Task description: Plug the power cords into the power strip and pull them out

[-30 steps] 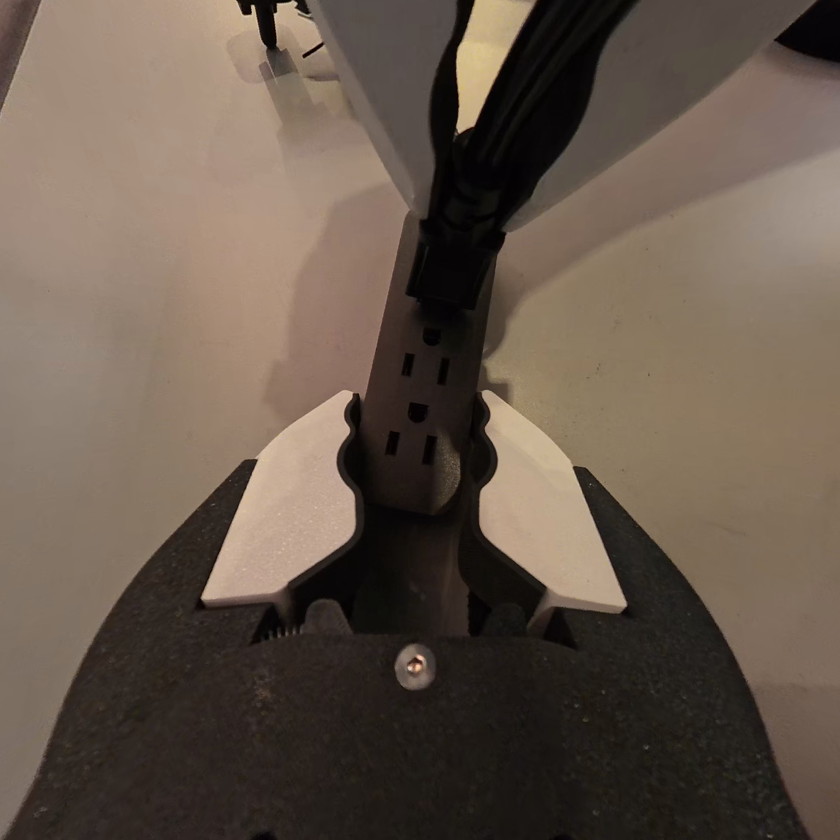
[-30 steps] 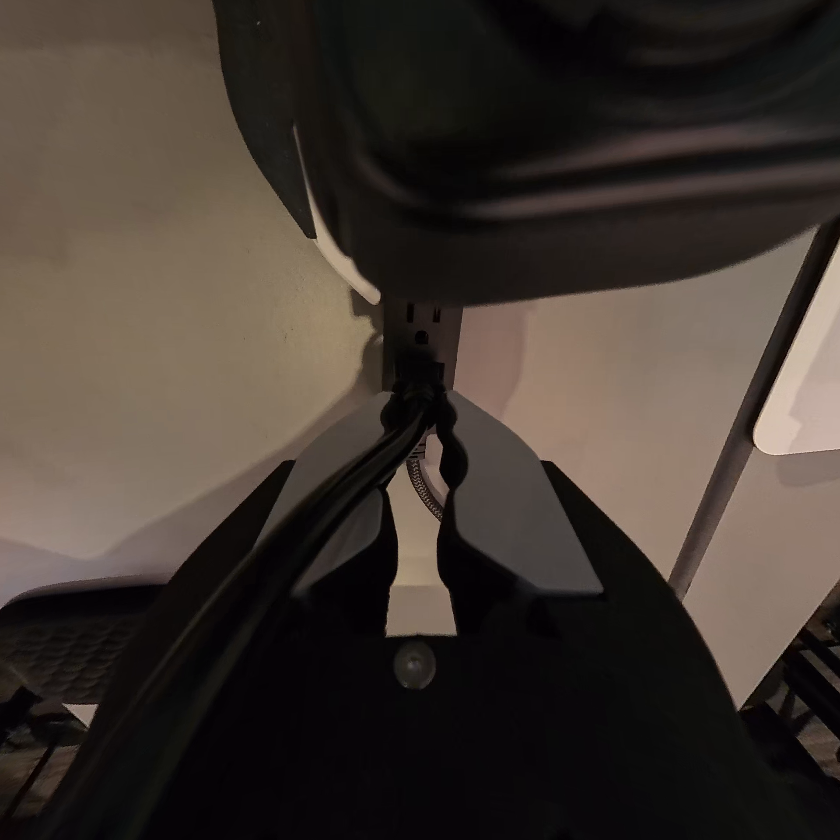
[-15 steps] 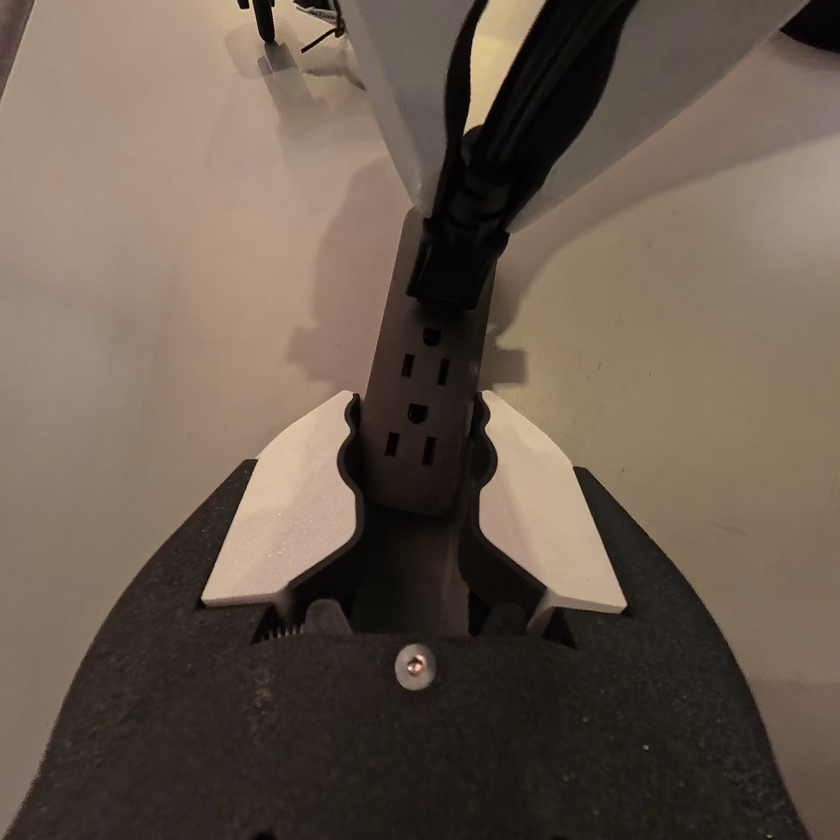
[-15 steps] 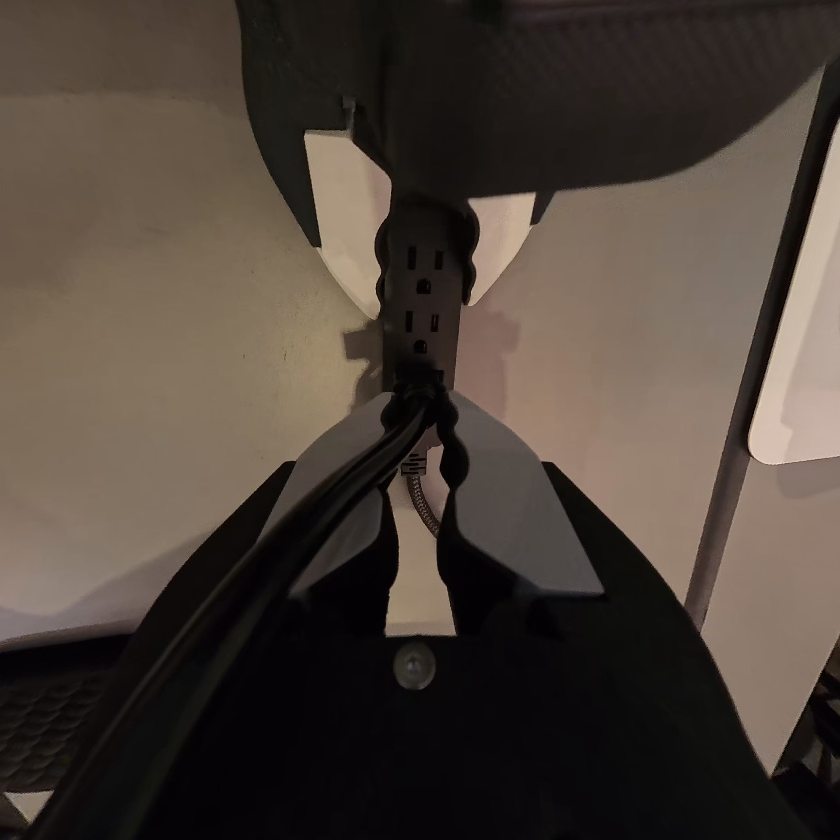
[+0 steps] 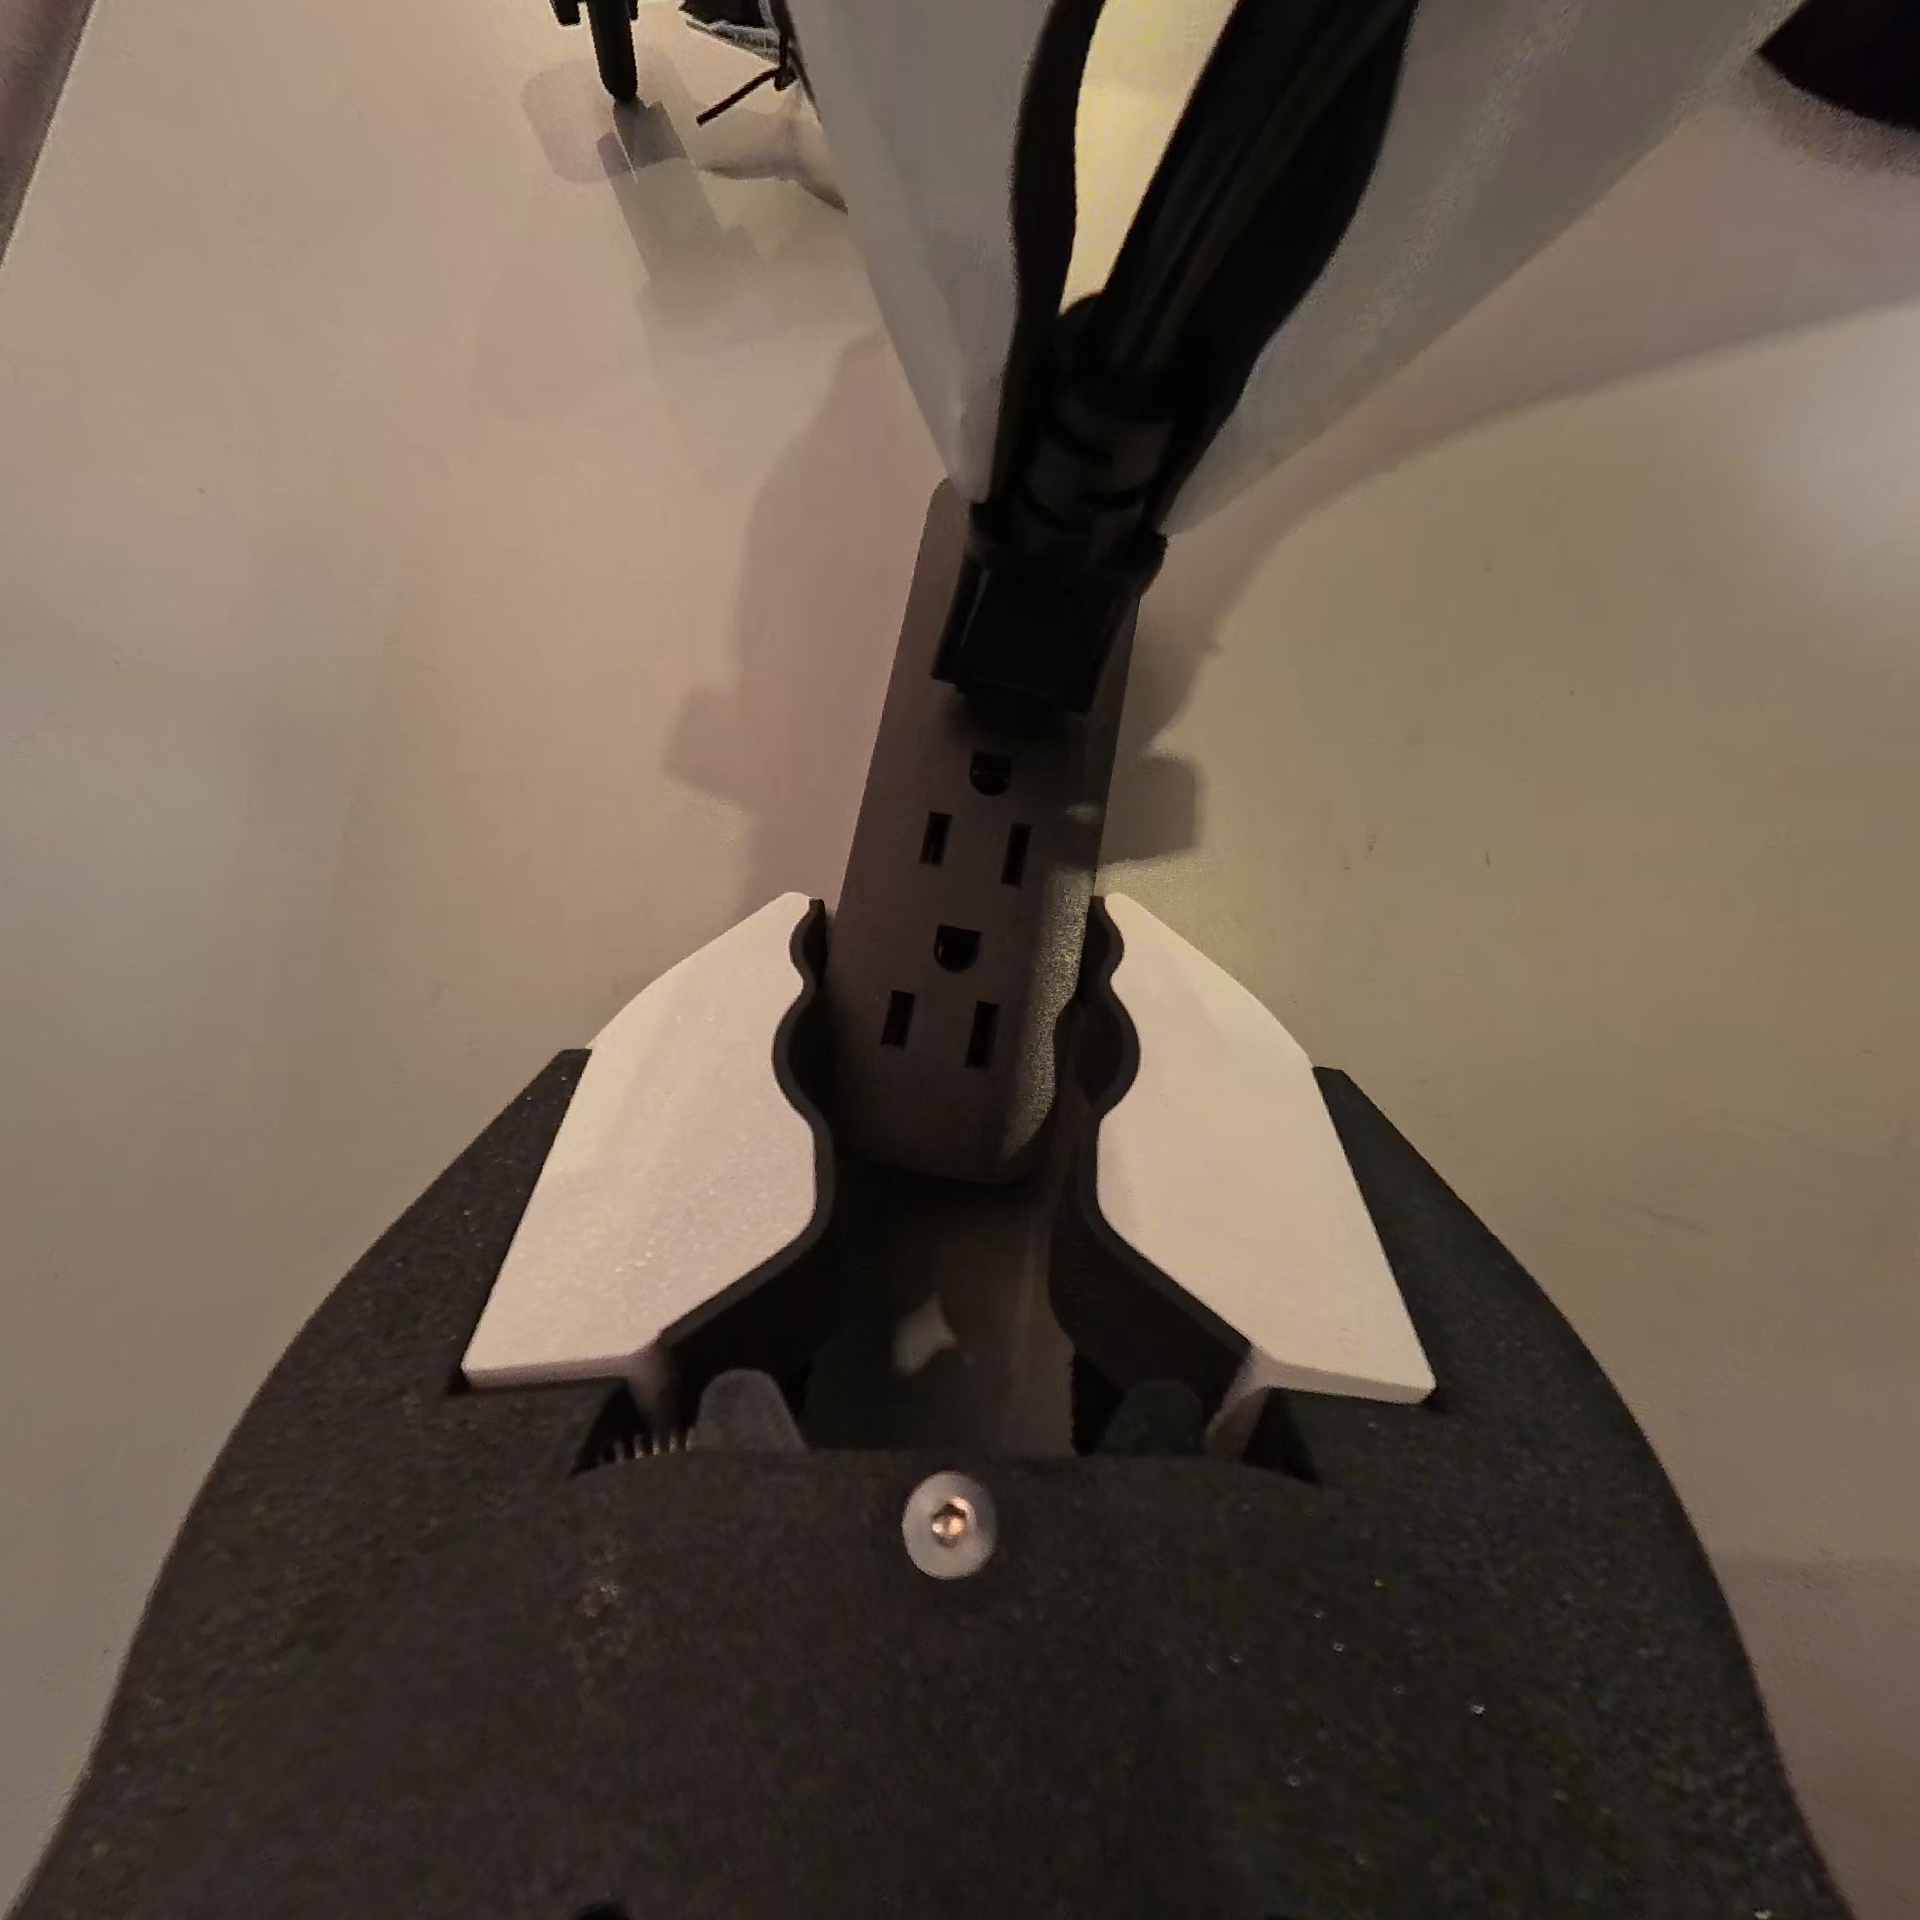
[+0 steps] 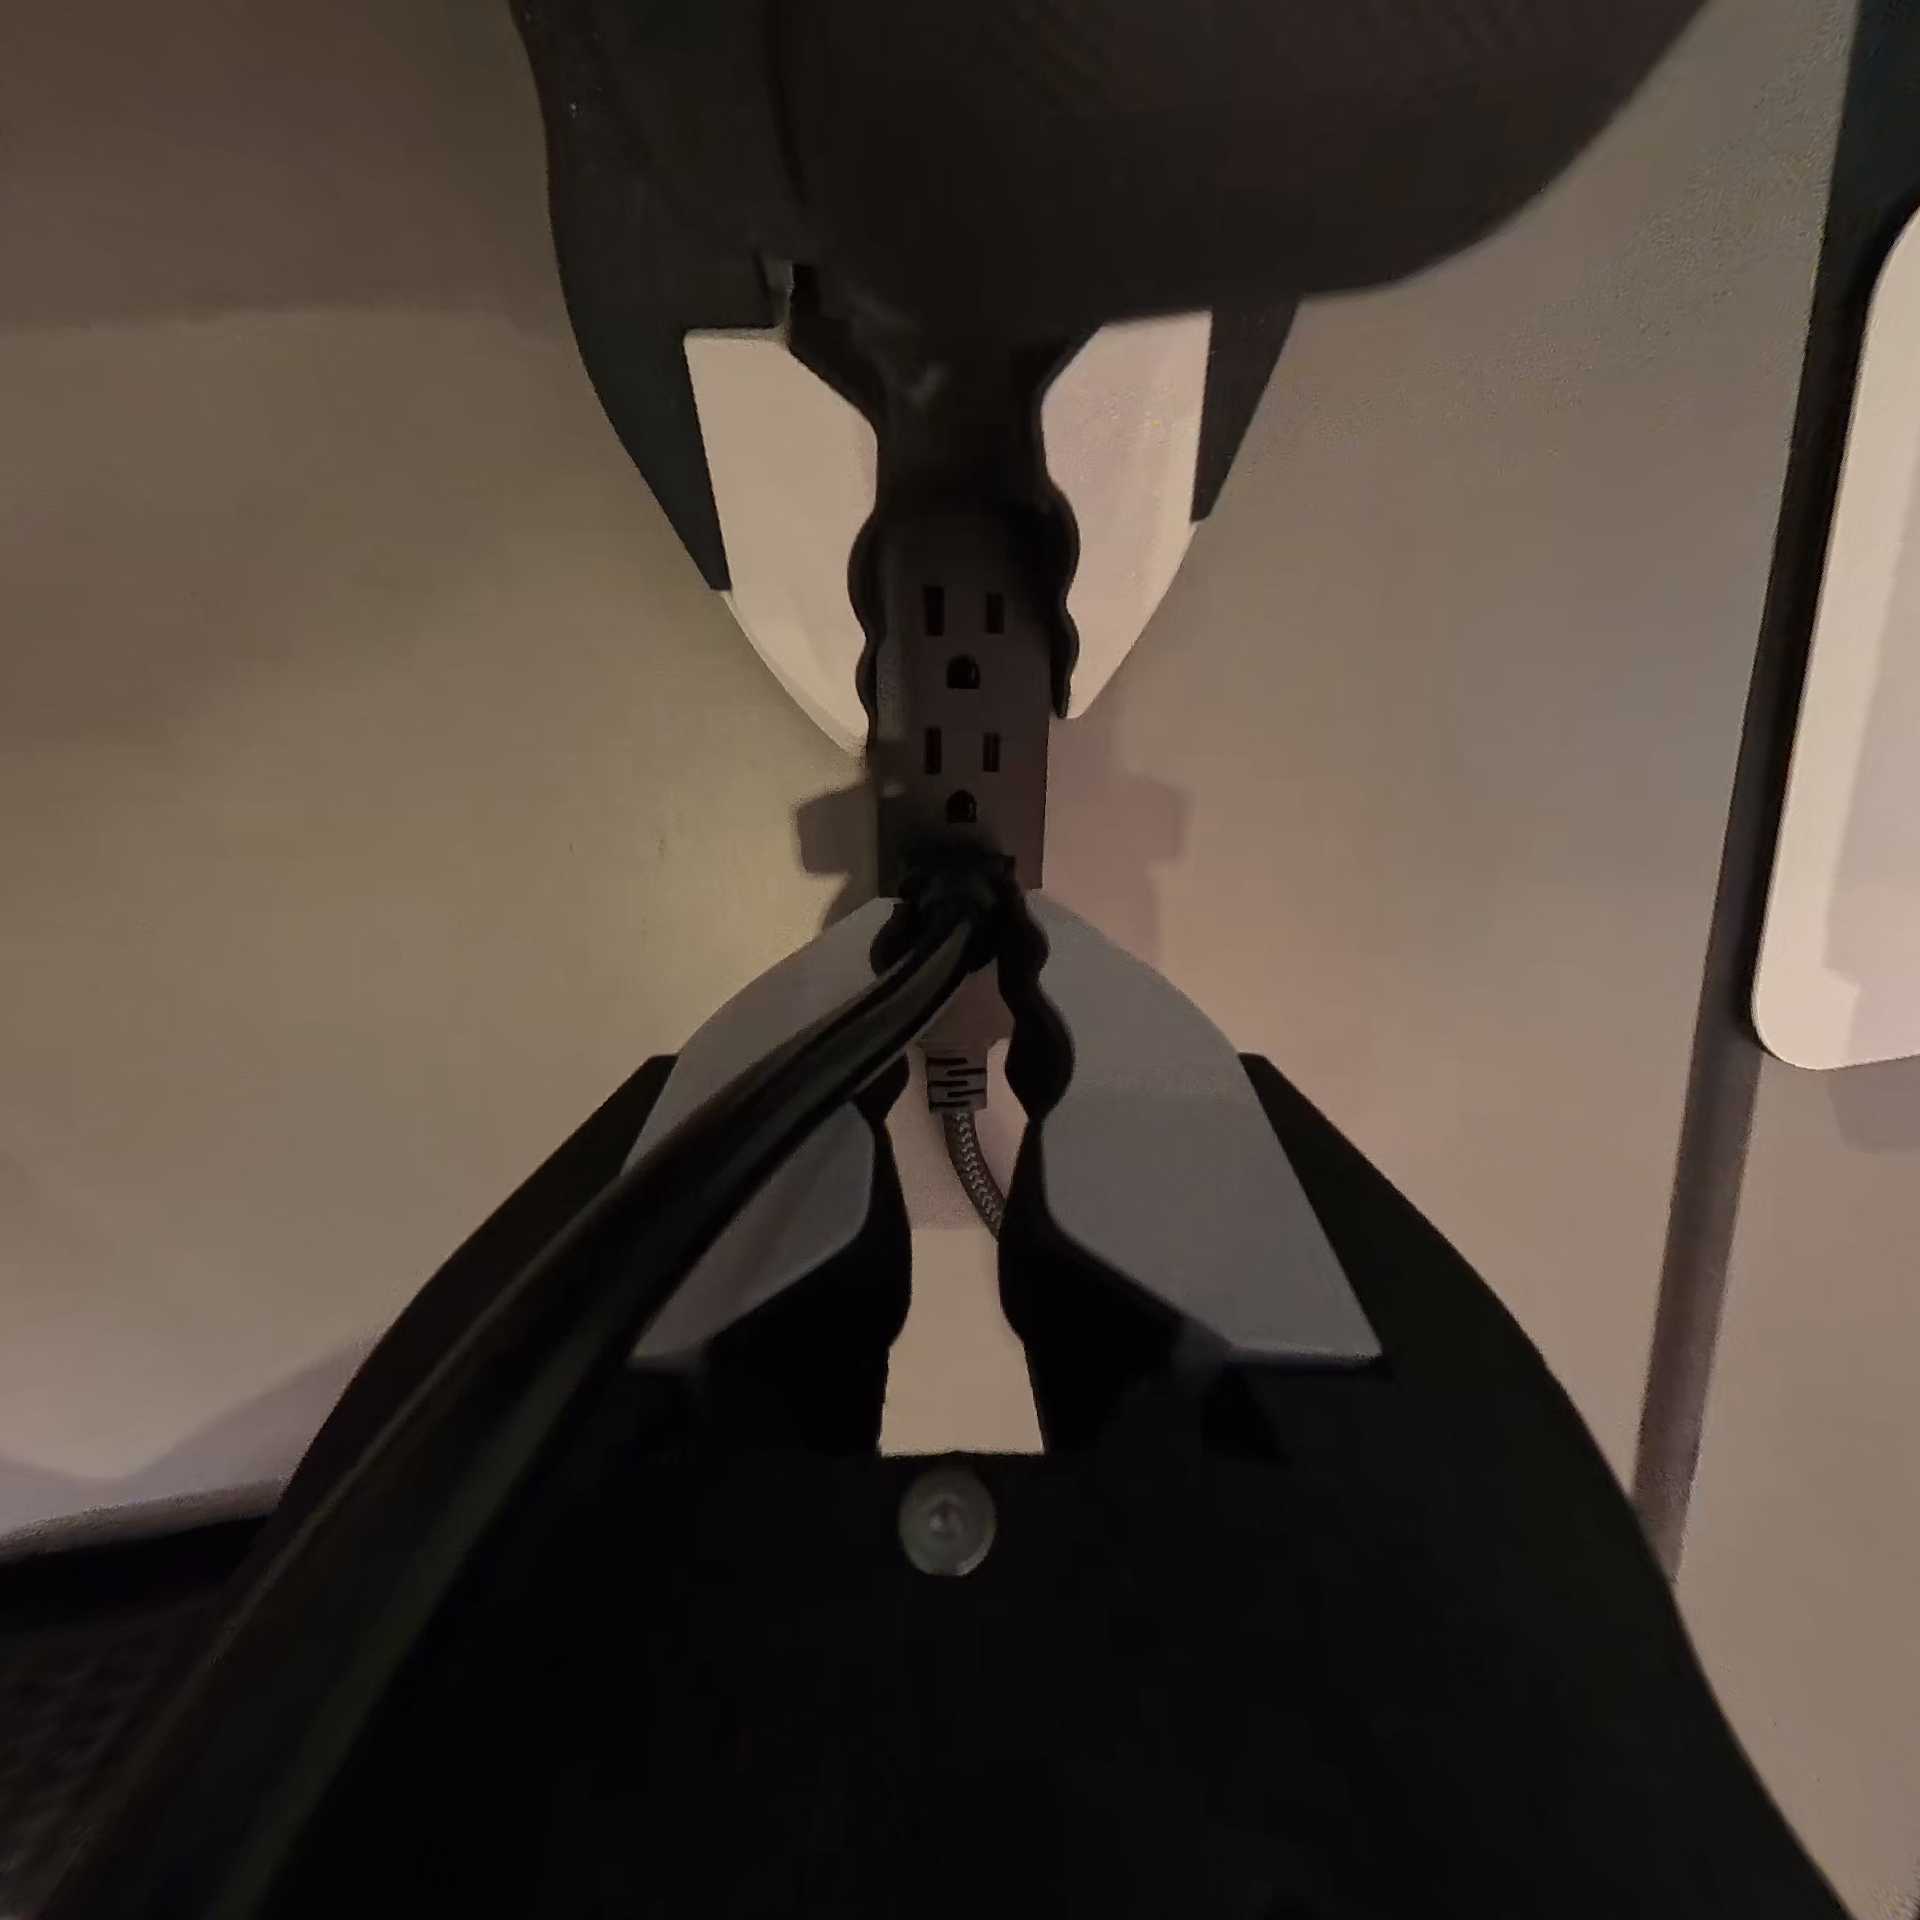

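Observation:
A dark grey power strip [image 5: 966, 935] lies on the white table [image 5: 312, 935]. My left gripper [image 5: 956, 935] is shut on its near end, beside two free outlets. My right gripper [image 6: 956, 935] is shut on a black plug [image 5: 1039, 634] with thick black cords [image 6: 727, 1143] trailing back over it. The plug stands on the strip's outlet just past the free ones; I cannot tell how deep it sits. The right gripper [image 5: 1060, 520] comes down from above in the left wrist view. The right wrist view shows the left gripper [image 6: 961, 717] clamping the strip [image 6: 961, 748] from the far side.
The strip's braided grey cable [image 6: 971, 1174] runs under my right gripper. A grey pole [image 6: 1766, 935] and another white panel [image 6: 1870, 727] stand at the right. Small dark objects [image 5: 613, 52] lie at the table's far left. My hands' fingertips stand some 7 cm from each other. The grey pole [image 6: 1766, 935] lies around 20 cm away from my left fingertips.
The right wrist view has drawn back, so the left gripper and two free outlets show fully. The plug stays at the strip. Both grips are unchanged.

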`<action>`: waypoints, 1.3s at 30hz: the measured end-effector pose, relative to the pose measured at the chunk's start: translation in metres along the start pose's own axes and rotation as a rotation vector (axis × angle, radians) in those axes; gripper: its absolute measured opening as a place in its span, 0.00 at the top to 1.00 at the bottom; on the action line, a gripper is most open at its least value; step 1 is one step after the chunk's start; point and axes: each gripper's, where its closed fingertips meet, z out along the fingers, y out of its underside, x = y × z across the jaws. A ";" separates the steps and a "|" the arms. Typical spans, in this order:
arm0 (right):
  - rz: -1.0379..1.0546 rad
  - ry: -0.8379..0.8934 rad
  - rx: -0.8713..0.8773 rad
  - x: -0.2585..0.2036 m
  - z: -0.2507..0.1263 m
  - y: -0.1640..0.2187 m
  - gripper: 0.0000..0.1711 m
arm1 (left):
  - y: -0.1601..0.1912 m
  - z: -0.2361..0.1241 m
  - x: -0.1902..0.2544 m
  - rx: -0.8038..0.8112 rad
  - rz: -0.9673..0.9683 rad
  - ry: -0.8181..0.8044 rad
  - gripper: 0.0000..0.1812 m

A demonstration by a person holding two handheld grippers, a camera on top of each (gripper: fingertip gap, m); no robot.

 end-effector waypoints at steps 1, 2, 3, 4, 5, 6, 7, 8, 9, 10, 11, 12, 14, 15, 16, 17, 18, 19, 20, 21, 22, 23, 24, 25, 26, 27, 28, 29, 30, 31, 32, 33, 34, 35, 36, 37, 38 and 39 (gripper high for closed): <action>0.002 0.002 0.023 0.000 0.000 0.000 0.89 | 0.000 0.000 0.000 -0.001 0.001 0.000 0.74; 0.003 0.006 0.037 0.000 0.000 0.000 0.89 | 0.000 0.000 0.000 -0.001 0.002 0.000 0.74; 0.001 0.012 0.044 0.000 0.000 0.000 0.89 | 0.000 0.000 0.000 0.000 0.001 0.000 0.74; -0.002 0.019 0.058 -0.001 0.000 0.000 0.89 | 0.000 0.000 0.000 0.002 0.000 0.000 0.75; 0.007 0.016 0.079 0.000 0.000 0.000 0.89 | 0.000 0.000 0.000 0.003 -0.002 0.000 0.75; 0.018 0.008 0.099 0.000 -0.001 0.000 0.89 | 0.000 0.000 0.000 0.004 -0.003 0.000 0.74; 0.020 0.005 0.111 0.000 -0.001 0.000 0.89 | 0.000 0.000 0.000 0.006 -0.003 -0.001 0.74; 0.017 0.005 0.111 0.000 -0.001 0.000 0.90 | 0.000 0.000 0.000 0.008 -0.003 0.000 0.74; 0.012 0.007 0.100 0.000 -0.001 0.000 0.90 | 0.000 0.000 0.000 0.010 -0.001 0.001 0.74; 0.006 0.011 0.084 0.000 -0.001 0.000 0.90 | 0.000 0.000 0.000 0.012 0.000 0.002 0.75; 0.004 0.014 0.066 0.000 -0.001 0.000 0.90 | 0.000 0.000 0.000 0.014 -0.001 0.003 0.75; 0.006 0.014 0.053 0.001 -0.001 -0.001 0.89 | 0.000 0.000 0.000 0.014 0.000 0.003 0.75; 0.007 0.013 0.050 0.001 -0.001 -0.001 0.89 | 0.000 0.000 0.000 0.013 0.000 0.003 0.74; 0.008 0.011 0.053 0.001 -0.001 -0.001 0.89 | 0.000 0.000 0.000 0.013 0.000 0.003 0.74; 0.010 0.009 0.055 0.001 -0.001 -0.001 0.89 | 0.000 0.000 0.000 0.013 0.000 0.004 0.74; 0.007 0.010 0.054 0.002 -0.001 -0.001 0.89 | 0.000 0.000 0.000 0.014 0.001 0.004 0.74; 0.001 0.014 0.049 0.002 -0.001 -0.001 0.89 | 0.000 0.000 0.000 0.014 0.002 0.004 0.74; -0.005 0.020 0.039 0.002 -0.001 0.000 0.89 | 0.000 0.000 0.000 0.014 0.002 0.004 0.74; -0.010 0.029 0.028 0.002 -0.001 0.000 0.89 | 0.000 0.000 0.000 0.014 0.002 0.004 0.74; -0.015 0.038 0.016 0.003 -0.001 0.000 0.91 | 0.000 0.000 0.000 0.014 0.002 0.004 0.74; -0.020 0.043 0.007 0.003 -0.001 0.000 0.91 | 0.000 0.000 0.000 0.014 0.001 0.003 0.74; -0.023 0.042 0.002 0.004 -0.001 0.000 0.91 | 0.000 0.000 0.000 0.014 0.001 0.003 0.74; -0.022 0.037 -0.001 0.004 -0.001 0.000 0.90 | 0.000 0.000 0.000 0.014 0.001 0.003 0.74; -0.017 0.029 -0.003 0.004 -0.001 0.000 0.90 | 0.000 0.000 0.000 0.014 0.001 0.003 0.74; -0.010 0.022 -0.006 0.004 -0.001 0.001 0.91 | 0.000 0.000 0.000 0.014 0.001 0.003 0.74; -0.005 0.017 -0.010 0.004 -0.001 0.001 0.91 | 0.000 0.000 0.000 0.014 0.001 0.003 0.74; -0.004 0.013 -0.015 0.004 -0.001 0.001 0.91 | 0.000 0.000 0.000 0.013 0.001 0.004 0.74; -0.005 0.011 -0.020 0.004 -0.001 0.002 0.90 | 0.000 0.000 0.000 0.013 0.001 0.004 0.74; -0.008 0.011 -0.029 0.004 -0.001 0.003 0.90 | 0.000 0.000 0.000 0.013 0.001 0.005 0.74; -0.010 0.011 -0.042 0.004 -0.001 0.004 0.89 | 0.000 0.000 0.000 0.013 0.001 0.005 0.74; -0.010 0.012 -0.054 0.004 -0.002 0.005 0.89 | 0.000 0.000 0.000 0.013 0.001 0.004 0.74; -0.005 0.015 -0.056 0.005 -0.002 0.006 0.88 | 0.000 0.000 0.000 0.013 0.001 0.004 0.74; -0.002 0.017 -0.056 0.005 -0.002 0.006 0.88 | 0.000 0.000 0.000 0.013 0.001 0.004 0.74; 0.003 0.021 -0.053 0.006 -0.002 0.006 0.87 | 0.000 0.000 0.000 0.013 0.001 0.004 0.74; 0.014 0.028 -0.045 0.007 -0.001 0.006 0.86 | 0.000 0.000 0.000 0.013 0.001 0.004 0.74; 0.029 0.036 -0.033 0.008 -0.001 0.006 0.84 | 0.000 0.000 0.000 0.014 0.001 0.004 0.74; 0.045 0.039 -0.017 0.008 -0.001 0.006 0.83 | 0.000 0.000 0.000 0.014 0.001 0.004 0.74; 0.058 0.041 0.004 0.009 -0.001 0.006 0.83 | 0.000 0.000 0.000 0.013 0.000 0.004 0.74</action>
